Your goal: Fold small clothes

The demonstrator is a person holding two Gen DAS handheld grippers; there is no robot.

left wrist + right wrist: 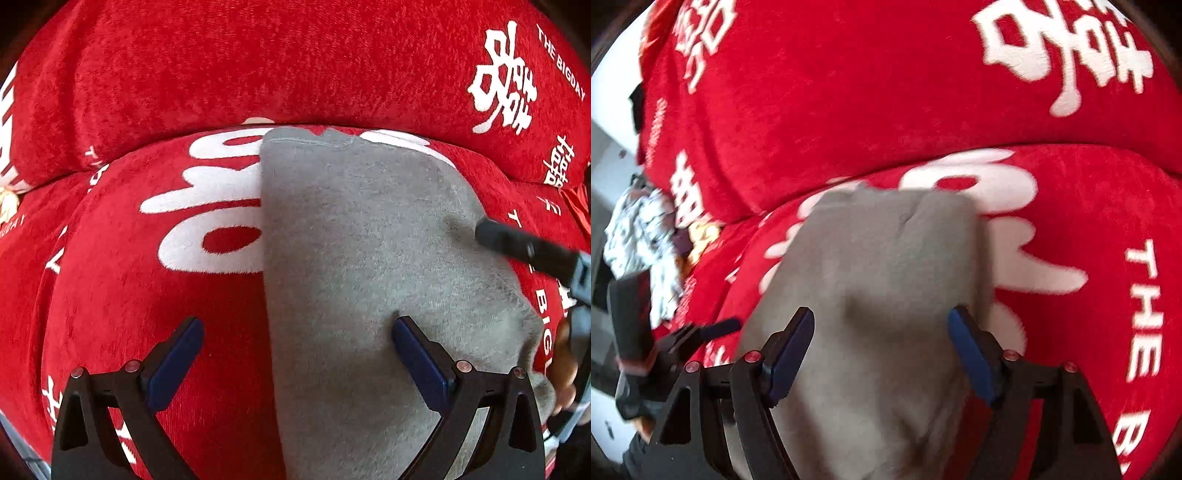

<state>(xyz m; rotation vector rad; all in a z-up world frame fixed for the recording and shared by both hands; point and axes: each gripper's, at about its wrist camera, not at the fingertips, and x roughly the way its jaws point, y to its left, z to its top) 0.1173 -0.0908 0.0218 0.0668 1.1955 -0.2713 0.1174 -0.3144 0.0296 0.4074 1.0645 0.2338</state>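
Observation:
A small grey fleece garment (369,258) lies flat, folded lengthwise, on the red sofa seat; it also shows in the right wrist view (886,277). My left gripper (295,354) is open and empty, held low over the garment's near left edge, one finger over the red seat, the other over the grey cloth. My right gripper (881,350) is open and empty, straddling the garment's near end. One right finger (517,245) shows in the left wrist view, touching the garment's right edge.
The sofa is covered in red plush (221,66) with white characters and lettering; its backrest rises just behind the garment. A crumpled patterned cloth (642,236) lies at the seat's left end. White furniture (605,155) stands beyond it.

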